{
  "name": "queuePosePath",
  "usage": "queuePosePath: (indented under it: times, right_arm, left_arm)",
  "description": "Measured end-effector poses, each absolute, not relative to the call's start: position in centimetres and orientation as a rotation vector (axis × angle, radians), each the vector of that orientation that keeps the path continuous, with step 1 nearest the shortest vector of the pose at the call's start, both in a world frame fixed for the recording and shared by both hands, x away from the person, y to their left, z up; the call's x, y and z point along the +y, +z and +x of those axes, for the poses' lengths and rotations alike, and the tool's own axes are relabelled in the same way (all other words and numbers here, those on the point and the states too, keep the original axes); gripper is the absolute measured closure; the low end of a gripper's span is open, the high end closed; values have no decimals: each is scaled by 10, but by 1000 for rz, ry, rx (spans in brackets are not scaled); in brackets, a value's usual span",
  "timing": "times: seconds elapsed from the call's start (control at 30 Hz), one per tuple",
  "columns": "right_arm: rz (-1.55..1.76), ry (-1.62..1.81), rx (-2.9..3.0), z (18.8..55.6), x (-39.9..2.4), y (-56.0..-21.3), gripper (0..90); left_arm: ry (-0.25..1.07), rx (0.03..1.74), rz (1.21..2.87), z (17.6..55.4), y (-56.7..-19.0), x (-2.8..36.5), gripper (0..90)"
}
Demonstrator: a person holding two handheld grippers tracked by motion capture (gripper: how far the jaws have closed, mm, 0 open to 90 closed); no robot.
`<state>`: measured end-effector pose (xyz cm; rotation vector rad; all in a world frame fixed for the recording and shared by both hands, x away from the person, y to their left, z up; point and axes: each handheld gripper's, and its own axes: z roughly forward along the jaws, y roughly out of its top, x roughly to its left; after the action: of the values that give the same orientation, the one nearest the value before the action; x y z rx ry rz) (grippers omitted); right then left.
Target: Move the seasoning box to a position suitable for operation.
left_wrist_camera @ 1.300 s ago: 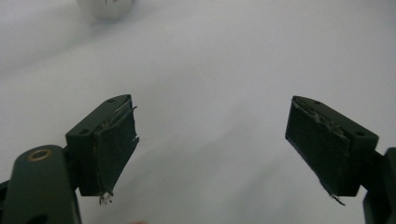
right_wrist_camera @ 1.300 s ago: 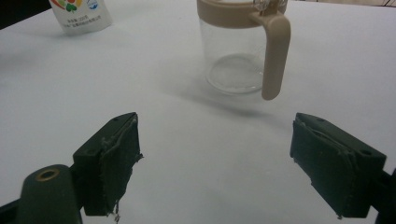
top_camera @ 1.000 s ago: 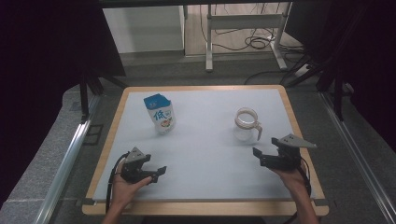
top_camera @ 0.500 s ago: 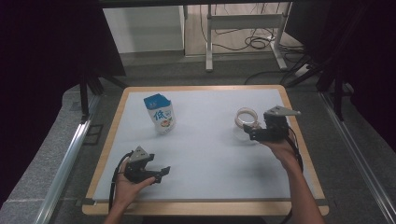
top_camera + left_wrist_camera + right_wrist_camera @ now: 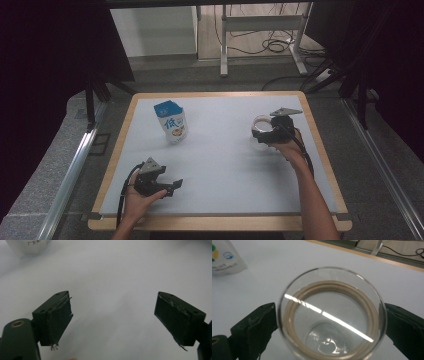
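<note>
A clear glass cup [image 5: 260, 128] with a tan ring inside stands at the right of the white table [image 5: 220, 165]. My right gripper [image 5: 265, 134] is open around it. In the right gripper view the cup [image 5: 332, 315] sits between the two jaws, each close against its wall. The cup rests on the table. My left gripper [image 5: 172, 186] is open at the front left, pointing right, with nothing between its pads [image 5: 58, 320]. A blue and white carton [image 5: 171, 122] stands upright at the back left. Its lower edge [image 5: 30, 245] shows in the left gripper view.
A wooden rim [image 5: 215, 222] frames the table. Bare white surface lies between the carton, the cup and the left gripper. Beyond the far edge are a desk frame and cables [image 5: 270, 47] on the floor.
My right gripper has travelled from the table's front right up to the glass cup and now has its jaws on either side of it. The left gripper has barely moved.
</note>
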<state>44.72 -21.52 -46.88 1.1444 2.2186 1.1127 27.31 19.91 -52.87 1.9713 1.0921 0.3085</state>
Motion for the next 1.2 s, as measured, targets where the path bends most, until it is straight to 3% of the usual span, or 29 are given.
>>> queuePosePath:
  times: [0.13,0.23,0.57,0.9,1.2]
  right_arm:
    - [1144,1089,2244,453,-212,-477,42]
    - [1145,1076,2239,454,-211,-480,107]
    - [1068,1056,2238,448,-210,-476,117]
    - [947,1129,2311,403,-213,-452,117]
    - [840,1176,2397,353,-212,-453,117]
  left_arm:
    - [309,1092,1972,273,-529,199,144]
    - [308,1094,1975,273,-531,199,144]
    - [305,1102,1973,274,-533,201,144]
    - [306,1103,1961,273,-530,205,144]
    - [302,1114,1936,273,-529,210,144]
